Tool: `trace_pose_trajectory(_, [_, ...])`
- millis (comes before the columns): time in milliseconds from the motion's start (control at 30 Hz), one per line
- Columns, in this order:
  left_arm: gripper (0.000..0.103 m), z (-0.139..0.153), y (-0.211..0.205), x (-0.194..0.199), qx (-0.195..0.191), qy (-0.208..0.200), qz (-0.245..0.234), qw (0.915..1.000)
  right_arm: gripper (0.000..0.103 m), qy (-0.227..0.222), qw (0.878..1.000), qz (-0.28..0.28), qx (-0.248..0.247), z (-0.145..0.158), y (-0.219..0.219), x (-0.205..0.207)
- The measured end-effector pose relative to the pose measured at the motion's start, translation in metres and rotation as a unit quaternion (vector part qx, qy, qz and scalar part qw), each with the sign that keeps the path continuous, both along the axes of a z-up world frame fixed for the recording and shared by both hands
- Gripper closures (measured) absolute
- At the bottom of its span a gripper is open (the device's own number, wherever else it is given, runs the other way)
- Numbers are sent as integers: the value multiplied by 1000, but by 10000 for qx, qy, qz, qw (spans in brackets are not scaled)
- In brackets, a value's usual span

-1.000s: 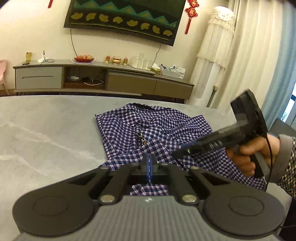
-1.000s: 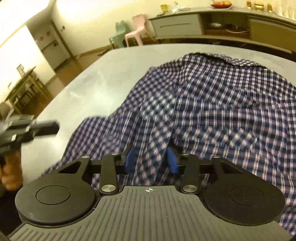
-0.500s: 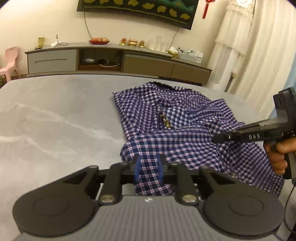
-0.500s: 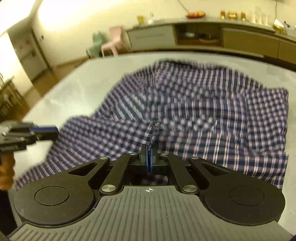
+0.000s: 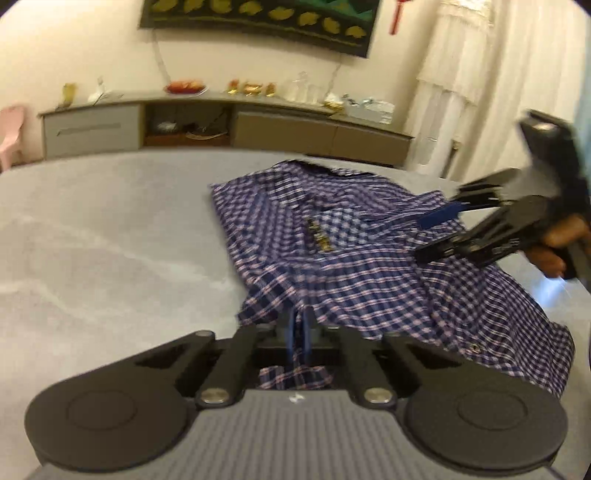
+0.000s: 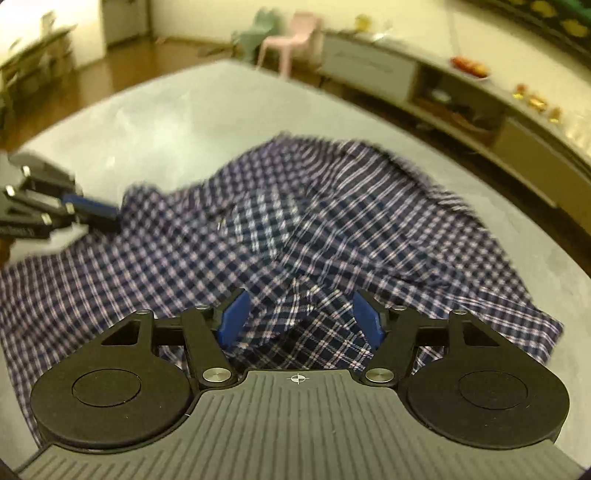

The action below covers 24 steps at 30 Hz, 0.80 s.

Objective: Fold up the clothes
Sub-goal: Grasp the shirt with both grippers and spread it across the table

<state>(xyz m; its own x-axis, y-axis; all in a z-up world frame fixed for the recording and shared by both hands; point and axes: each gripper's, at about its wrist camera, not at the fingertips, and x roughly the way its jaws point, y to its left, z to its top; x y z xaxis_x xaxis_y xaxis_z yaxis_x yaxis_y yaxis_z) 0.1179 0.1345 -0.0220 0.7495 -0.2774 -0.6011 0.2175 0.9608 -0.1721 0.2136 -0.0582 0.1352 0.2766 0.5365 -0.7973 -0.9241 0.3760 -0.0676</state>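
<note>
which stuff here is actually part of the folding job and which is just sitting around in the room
In the job:
- plaid shirt, rumpled on the grey table
- left claw, shut on the shirt's near edge
- right claw, just opened, pads clear of the cloth

Just lying about:
- sideboard
- fruit plate
- pink chair
- wall hanging

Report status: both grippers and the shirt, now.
Left gripper shut on plaid shirt hem. Right gripper just opened, above the cloth. Shirt crumpled on grey table. Nothing in the way.
</note>
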Motion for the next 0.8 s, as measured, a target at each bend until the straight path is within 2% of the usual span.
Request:
trace_pose_trajectory(100, [93, 1, 0, -2, -32, 40, 27, 10000, 44, 159, 9994, 235, -182, -8, 3, 7])
trace_pose_trajectory(200, [76, 5, 6, -2, 0, -15, 445, 9990, 44, 314, 9989, 354, -79, -6, 4, 12])
trace_pose_trajectory(267, [50, 9, 9, -3, 123, -97, 696, 9974, 44, 446, 9981, 420, 35, -4, 7, 16])
trace_pose_trajectory(333, [46, 7, 9, -1, 170, -14, 731, 9972, 51, 418, 9978, 498, -126, -10, 12, 17])
trace_pose_trajectory(367, [50, 6, 9, 0, 184, 47, 723, 9972, 51, 347, 9977, 517, -267, -16, 15, 18])
trace_pose_trajectory(400, [53, 4, 8, 1, 222, 93, 668, 9975, 60, 377, 9975, 527, -268, -18, 16, 19])
trace_pose_trajectory(433, [68, 3, 5, 1, 276, 129, 584, 9978, 78, 420, 9972, 575, -208, -17, 14, 19])
trace_pose_trajectory(467, [80, 2, 3, 1, 337, 127, 517, 9980, 88, 400, 9971, 628, -179, -15, 13, 18])
trace_pose_trajectory(500, [81, 3, 1, -1, 382, 88, 458, 9982, 101, 339, 9969, 695, -171, -12, 11, 13])
trace_pose_trajectory(567, [88, 7, -2, -5, 408, -35, 366, 9985, 103, 209, 9962, 834, -158, -6, 6, 3])
trace_pose_trajectory(800, [97, 12, -15, -8, 542, -249, 71, 9982, 103, -397, 9899, 1323, -311, -1, -6, -35])
